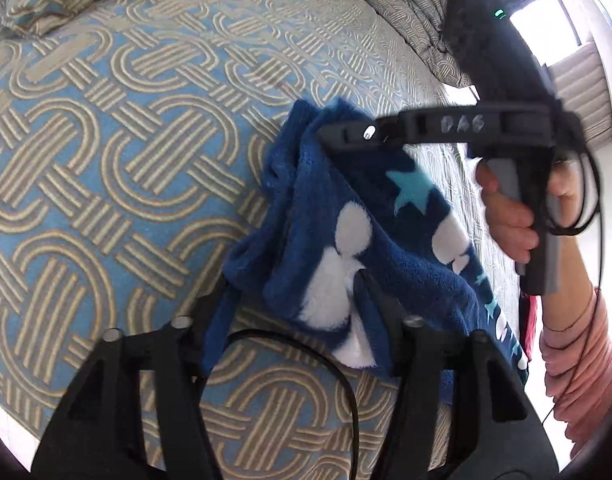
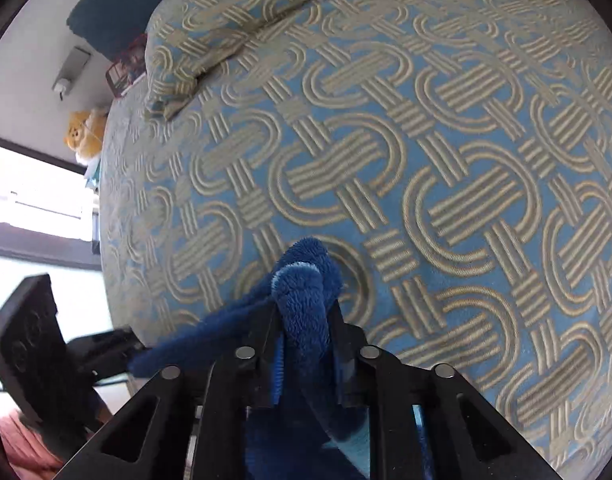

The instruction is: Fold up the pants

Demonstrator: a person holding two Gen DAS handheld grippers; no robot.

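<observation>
Blue bedspread with tan woven loops [image 1: 118, 152] lies beneath my fleecy navy pants with white shapes [image 1: 346, 248], lifted above it. My right gripper [image 2: 306, 320] is clenched on a bunched edge; my left gripper [image 1: 296, 292] pinches another fold.

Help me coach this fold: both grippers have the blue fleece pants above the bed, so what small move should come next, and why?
Probably draw the two grippers apart to stretch the blue fleece pants. They hang bunched above the patterned bedspread, with the right gripper shut on one thick fold and the left gripper holding another edge. Spread taut, they could be laid flat.
</observation>
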